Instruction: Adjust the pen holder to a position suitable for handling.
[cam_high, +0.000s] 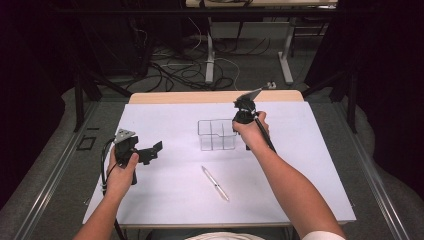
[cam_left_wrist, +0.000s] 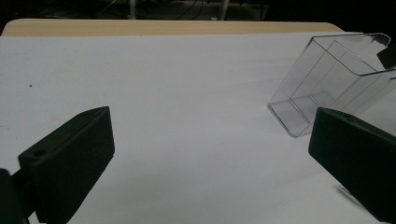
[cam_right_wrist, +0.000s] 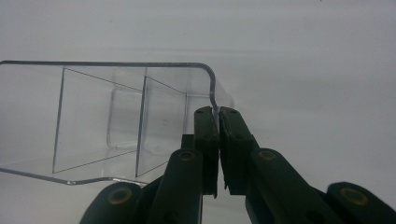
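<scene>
A dark room with cables on the floor lies beyond the counter (cam_high: 320, 200), which carries a white sheet with a strip of wood showing at its far edge.

The right tongs (cam_high: 245, 114) are pinched tight on the rim of a clear bin (cam_high: 216, 135), one jaw inside the wall and one outside, at the bin's corner nearest that hand. In the right gripper view the tongs (cam_right_wrist: 217, 114) meet on the thin wall of the bin (cam_right_wrist: 93, 121) with no gap left between them. The bin is split by clear dividers into compartments; how many there are is hard to count through the glare, perhaps three or four. All the compartments that can be seen through hold nothing. In the left gripper view the bin (cam_left_wrist: 327, 84) looks tilted, though that may be the camera's own lean.

The left tongs (cam_high: 150, 151) stand wide open with nothing between them, over bare sheet, well apart from the bin and to the side of it away from the right tongs. In their own view the left tongs (cam_left_wrist: 210, 158) frame white sheet, the bin standing beyond the jaw at that view's right.

A pen (cam_high: 215, 183) lies flat on the sheet, on the person's side of the bin, between the two forearms, touched by neither tongs.
</scene>
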